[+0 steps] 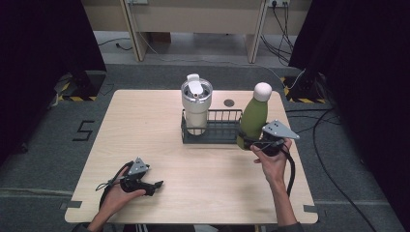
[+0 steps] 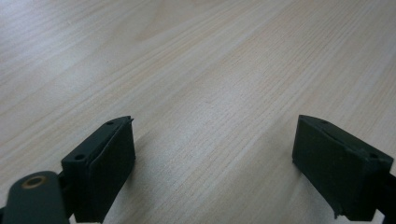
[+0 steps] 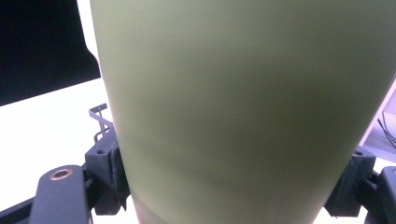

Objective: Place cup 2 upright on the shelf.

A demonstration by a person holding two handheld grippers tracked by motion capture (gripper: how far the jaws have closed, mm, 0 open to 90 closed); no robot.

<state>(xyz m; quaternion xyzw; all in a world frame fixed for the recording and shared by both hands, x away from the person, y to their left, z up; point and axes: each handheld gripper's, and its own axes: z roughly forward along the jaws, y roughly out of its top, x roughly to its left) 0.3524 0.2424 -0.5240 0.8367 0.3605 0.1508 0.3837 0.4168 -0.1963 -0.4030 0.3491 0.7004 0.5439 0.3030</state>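
Green bottle (image 1: 253, 118), white cap, upright at the right end of the wire basket (image 1: 212, 126); whether inside it or just beside it cannot be told. Right hand-held gripper (image 1: 251, 143) clamps its lower body, one jaw on each side — a low grip probably keeps it steady. White tumbler (image 1: 196, 102) stands in the basket's left end. Left hand-held gripper (image 2: 212, 163) rests spread and empty on the worktop (image 1: 145, 121), well apart, likely idle.

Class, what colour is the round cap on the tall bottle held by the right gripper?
White, on the green bottle; its cap shows best in the high view.
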